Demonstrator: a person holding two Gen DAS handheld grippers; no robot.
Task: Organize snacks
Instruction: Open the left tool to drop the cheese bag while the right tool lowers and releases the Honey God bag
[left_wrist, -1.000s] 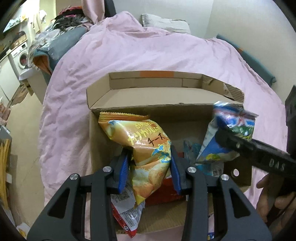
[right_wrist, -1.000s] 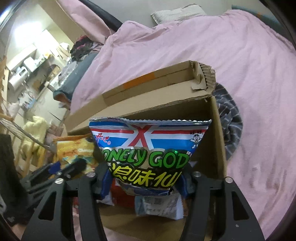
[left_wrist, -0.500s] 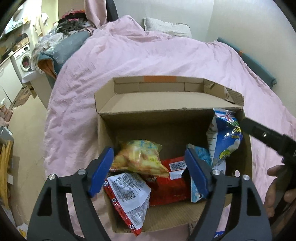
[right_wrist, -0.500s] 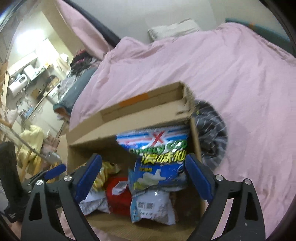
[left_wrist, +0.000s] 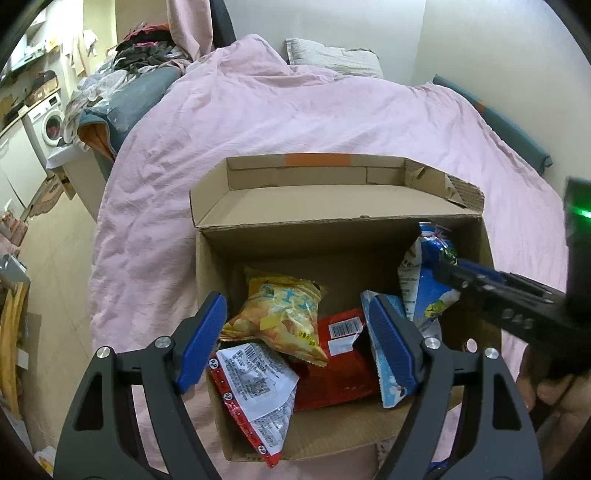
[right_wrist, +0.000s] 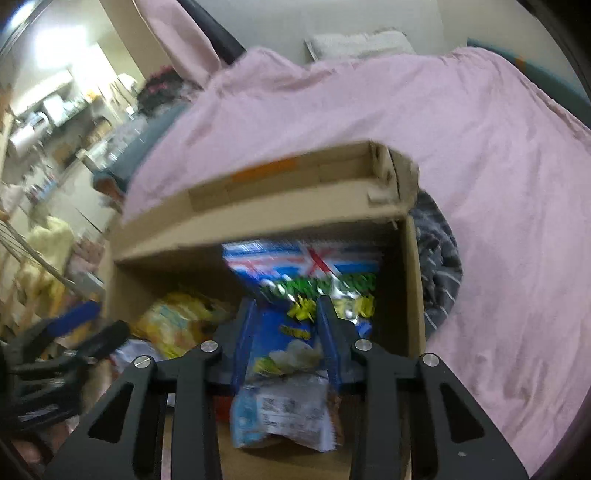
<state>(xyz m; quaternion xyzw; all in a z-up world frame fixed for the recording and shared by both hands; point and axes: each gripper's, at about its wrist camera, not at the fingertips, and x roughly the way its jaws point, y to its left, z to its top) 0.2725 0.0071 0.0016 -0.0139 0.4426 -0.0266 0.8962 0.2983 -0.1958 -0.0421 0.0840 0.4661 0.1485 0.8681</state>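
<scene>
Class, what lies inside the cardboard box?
Inside the box: yellow bag, red pack, white-labelled packet, blue bags. Anything beneath them is hidden.

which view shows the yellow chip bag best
The left wrist view: the yellow chip bag lies sharp and whole in the cardboard box, between the open left gripper fingers. The right wrist view shows only a blurred part.

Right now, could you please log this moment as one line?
left tongs: open above box | right tongs: shut on blue bag | yellow bag: in box
</scene>
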